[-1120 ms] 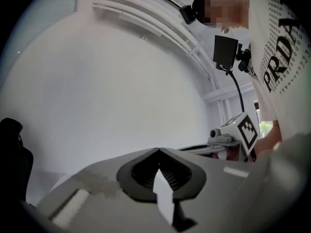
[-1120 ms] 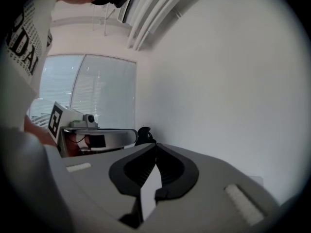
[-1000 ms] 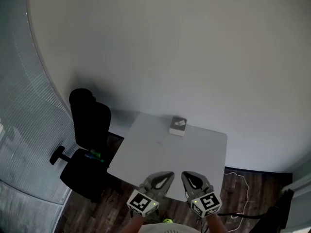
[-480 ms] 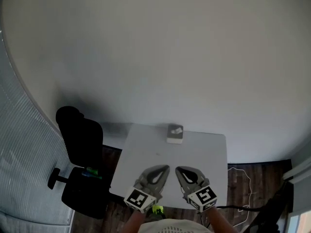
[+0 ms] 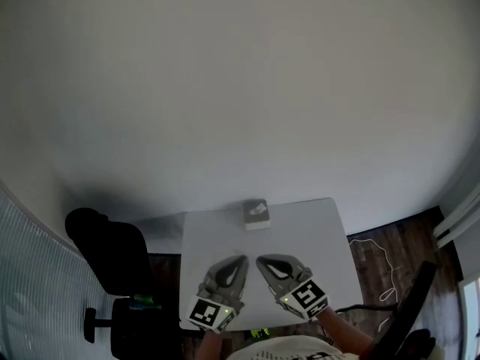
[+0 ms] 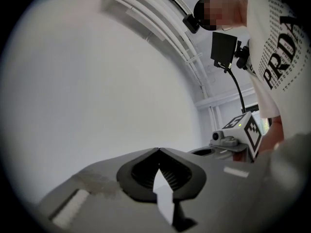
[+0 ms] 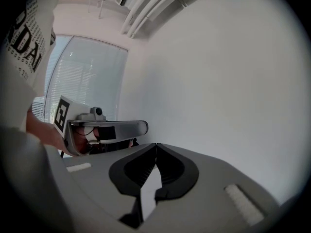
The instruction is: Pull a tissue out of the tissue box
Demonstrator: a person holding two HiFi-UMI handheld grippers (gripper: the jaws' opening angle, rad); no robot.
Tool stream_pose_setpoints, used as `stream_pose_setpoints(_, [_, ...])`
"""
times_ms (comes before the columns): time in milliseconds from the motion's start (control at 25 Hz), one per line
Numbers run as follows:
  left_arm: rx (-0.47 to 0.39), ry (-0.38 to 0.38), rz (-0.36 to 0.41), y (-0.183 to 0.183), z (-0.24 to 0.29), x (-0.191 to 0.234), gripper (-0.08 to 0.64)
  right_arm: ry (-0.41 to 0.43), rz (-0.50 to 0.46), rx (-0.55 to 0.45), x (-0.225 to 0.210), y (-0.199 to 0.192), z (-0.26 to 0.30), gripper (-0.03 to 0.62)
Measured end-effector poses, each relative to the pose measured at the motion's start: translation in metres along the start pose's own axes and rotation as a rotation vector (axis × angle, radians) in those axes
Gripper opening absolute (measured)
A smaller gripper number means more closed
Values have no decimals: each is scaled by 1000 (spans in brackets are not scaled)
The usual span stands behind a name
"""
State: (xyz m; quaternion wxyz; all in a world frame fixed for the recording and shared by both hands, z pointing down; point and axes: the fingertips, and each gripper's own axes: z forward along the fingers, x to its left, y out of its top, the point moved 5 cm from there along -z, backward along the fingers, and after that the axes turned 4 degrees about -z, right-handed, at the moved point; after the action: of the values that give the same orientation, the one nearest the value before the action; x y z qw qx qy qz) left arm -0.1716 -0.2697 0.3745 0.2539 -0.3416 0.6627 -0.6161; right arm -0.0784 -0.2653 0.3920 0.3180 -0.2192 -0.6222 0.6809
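A small grey tissue box [image 5: 256, 214] with a white tissue poking from its top sits at the far edge of the white table [image 5: 315, 235] in the head view. My left gripper [image 5: 241, 259] and right gripper [image 5: 260, 261] hover side by side over the table's near half, well short of the box. Both are shut with nothing between their jaws. In the left gripper view the jaw tips [image 6: 158, 149] meet against the bare wall; the right gripper view shows its tips [image 7: 156, 144] touching too. Neither gripper view shows the box.
A black office chair [image 5: 112, 265] stands to the left of the table. A white cable [image 5: 375, 265] lies on the wooden floor at the right. A plain white wall rises behind the table. Ribbed blinds [image 5: 30, 291] fill the lower left.
Both grippers have moved forward over the table toward the tissue box, staying shut. The head view has swung, so the table now sits more centred and the chair further left.
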Motion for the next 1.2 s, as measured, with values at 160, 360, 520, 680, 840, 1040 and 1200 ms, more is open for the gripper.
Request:
stream_pose_setpoints(160, [20, -15, -5, -7, 1, 15, -9, -12, -4, 18, -4, 1, 13, 6])
stream_pose_setpoints(360, [-2, -14, -51, -14, 2, 20, -9, -24, -15, 37, -12, 0, 20, 6])
stream_pose_setpoints(520, [7, 1, -65, -23, 12, 23, -9, -26, -25, 43, -27, -6, 21, 6])
stream_pose_setpoints(680, [29, 22, -45, -26, 22, 15, -9, -16, -17, 43, -44, -11, 14, 6])
stream_pose_setpoints(840, [43, 57, -44, -29, 38, 10, -9, -6, -2, 26, -69, -15, 9, 6])
stream_pose_setpoints(1040, [79, 103, 1, -40, 67, 4, -9, 35, -35, 37, -96, -25, 8, 6])
stream_pose_setpoints(1200, [113, 137, -19, -58, 97, 6, -9, 63, -12, 35, -126, -37, 11, 6])
